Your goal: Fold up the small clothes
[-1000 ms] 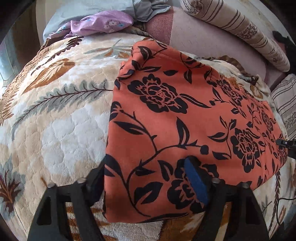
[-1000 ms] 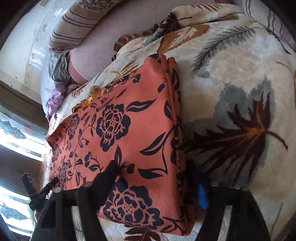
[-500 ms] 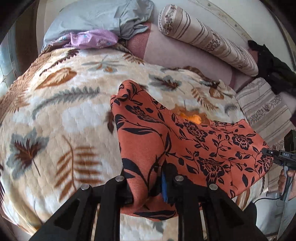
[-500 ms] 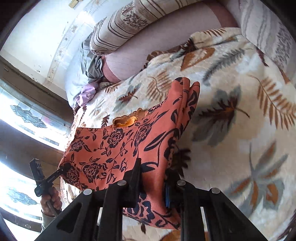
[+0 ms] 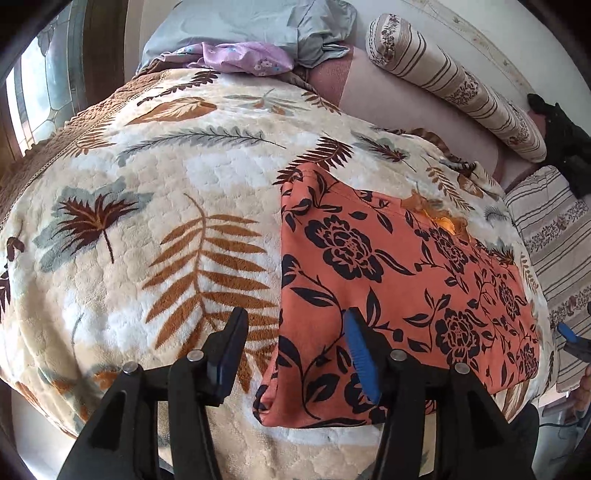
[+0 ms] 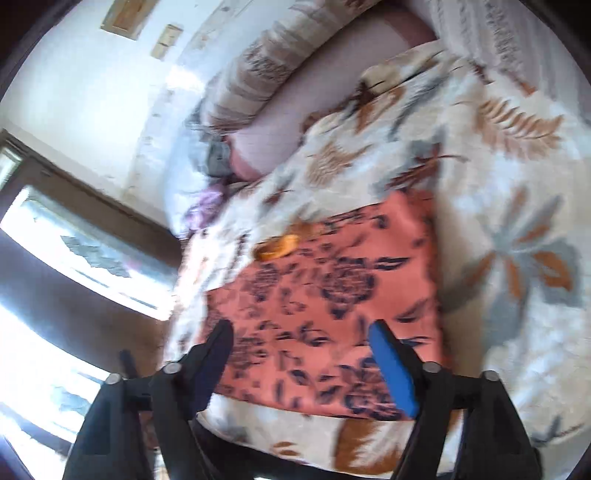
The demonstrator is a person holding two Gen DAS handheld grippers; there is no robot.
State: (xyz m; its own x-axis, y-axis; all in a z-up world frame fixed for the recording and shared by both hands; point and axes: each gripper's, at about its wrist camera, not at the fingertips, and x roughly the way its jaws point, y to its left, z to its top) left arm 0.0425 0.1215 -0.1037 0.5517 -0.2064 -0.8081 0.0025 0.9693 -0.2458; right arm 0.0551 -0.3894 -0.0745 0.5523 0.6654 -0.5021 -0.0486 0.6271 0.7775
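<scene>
Here, a bed (image 5: 110, 258) covered by a cream quilted blanket (image 5: 177, 177) printed with brown, rust and grey leaves fills both wrist views. No brand, label or readable writing shows on any fabric or on the grippers.

On the blanket's near right part in the left wrist view lies the task's piece, an orange garment (image 5: 388, 266) with a black flower-and-vine print, folded into a flat, roughly rectangular shape. Its long axis runs from the near edge of the bed, close to the left gripper, toward the far side, where a yellow-orange inner edge (image 5: 441, 221) peeks out at the garment's far edge. In the blurred right wrist view the same garment (image 6: 332, 295) lies flat with its straight right edge running away from the camera.

Beyond the blanket, a long striped bolster pillow (image 5: 454, 85) rests against the wall, with a grey-blue cloth (image 5: 251, 29) and a lilac flowered cloth (image 5: 243, 57) bunched at the far left corner. A striped cover (image 5: 554, 236) lies at the right.

The left gripper (image 5: 295, 341) is spread wide and holds nothing; its blue-padded right finger sits over the garment's near left part, the other over bare blanket. The right gripper (image 6: 299, 354) is likewise released, jaws apart above the garment's near edge, gripping no cloth; motion blur hides finer detail.
</scene>
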